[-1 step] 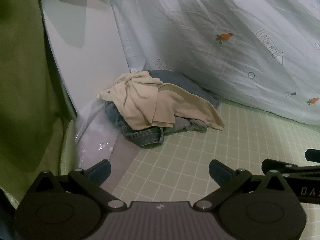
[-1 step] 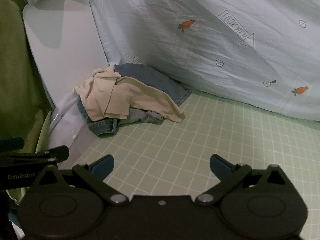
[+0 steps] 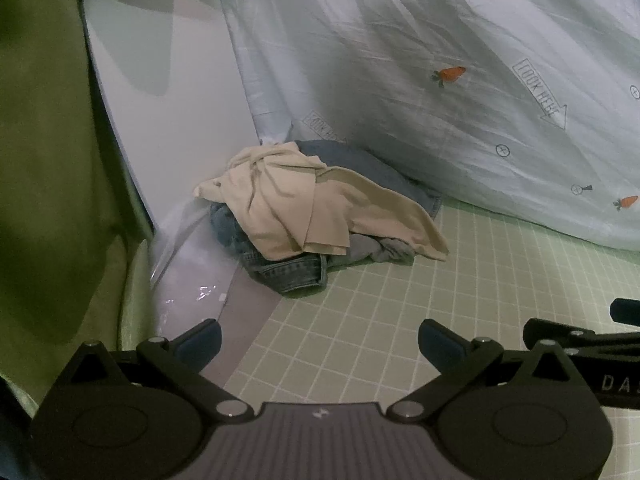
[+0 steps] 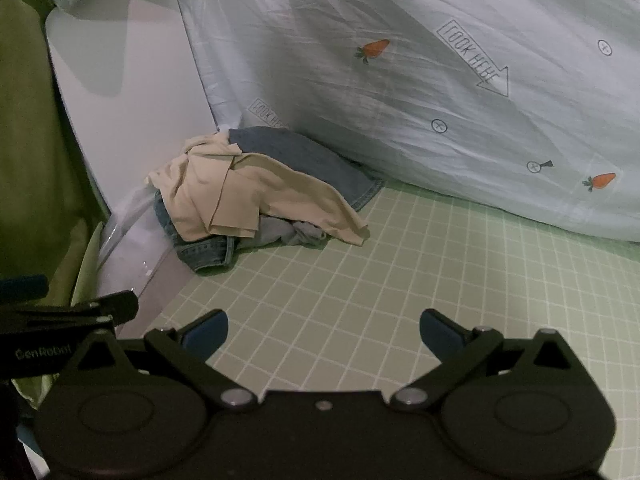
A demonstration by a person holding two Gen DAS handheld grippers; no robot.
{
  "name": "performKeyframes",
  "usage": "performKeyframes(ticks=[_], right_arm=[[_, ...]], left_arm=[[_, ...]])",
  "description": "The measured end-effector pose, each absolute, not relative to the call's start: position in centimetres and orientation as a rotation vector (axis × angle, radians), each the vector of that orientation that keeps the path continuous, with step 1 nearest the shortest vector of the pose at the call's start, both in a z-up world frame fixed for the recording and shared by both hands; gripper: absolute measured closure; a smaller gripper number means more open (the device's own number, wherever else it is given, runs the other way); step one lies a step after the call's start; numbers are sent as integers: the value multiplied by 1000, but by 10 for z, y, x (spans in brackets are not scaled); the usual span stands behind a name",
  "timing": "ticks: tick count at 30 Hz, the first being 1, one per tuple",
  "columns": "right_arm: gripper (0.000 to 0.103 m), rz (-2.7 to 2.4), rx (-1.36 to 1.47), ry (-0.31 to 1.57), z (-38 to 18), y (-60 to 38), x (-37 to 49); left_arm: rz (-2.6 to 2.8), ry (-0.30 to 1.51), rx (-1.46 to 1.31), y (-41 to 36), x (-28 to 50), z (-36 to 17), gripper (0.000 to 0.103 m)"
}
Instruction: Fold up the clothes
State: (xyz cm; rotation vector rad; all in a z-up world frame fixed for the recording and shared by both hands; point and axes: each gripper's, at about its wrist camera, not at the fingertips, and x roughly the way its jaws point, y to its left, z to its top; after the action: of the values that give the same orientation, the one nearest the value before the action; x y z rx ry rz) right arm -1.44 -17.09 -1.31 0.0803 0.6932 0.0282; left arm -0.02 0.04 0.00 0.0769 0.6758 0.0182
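Note:
A heap of clothes lies on the green checked sheet (image 3: 400,320), in the corner where a white panel meets the quilt. A cream shirt (image 3: 296,204) is draped over crumpled blue jeans (image 3: 288,272), and a grey garment (image 3: 380,250) pokes out beneath it. The right wrist view shows the same cream shirt (image 4: 224,196) and jeans (image 4: 304,160). My left gripper (image 3: 320,334) is open and holds nothing, well short of the heap. My right gripper (image 4: 324,322) is open too, with only the sheet between its fingers.
A pale blue quilt (image 3: 440,80) printed with carrots slopes up behind the heap. The white panel (image 3: 168,92) stands to the left, with clear plastic (image 3: 188,280) at its foot. Green fabric (image 3: 48,160) fills the left edge. The sheet (image 4: 460,272) stretches away to the right.

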Motion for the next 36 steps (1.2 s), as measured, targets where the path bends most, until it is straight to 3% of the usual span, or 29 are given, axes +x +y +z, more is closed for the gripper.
performKeyframes(ticks=[36], right_arm=[[0, 23, 79, 698, -14, -171, -25]], left_arm=[[0, 674, 69, 5, -8, -2, 0]])
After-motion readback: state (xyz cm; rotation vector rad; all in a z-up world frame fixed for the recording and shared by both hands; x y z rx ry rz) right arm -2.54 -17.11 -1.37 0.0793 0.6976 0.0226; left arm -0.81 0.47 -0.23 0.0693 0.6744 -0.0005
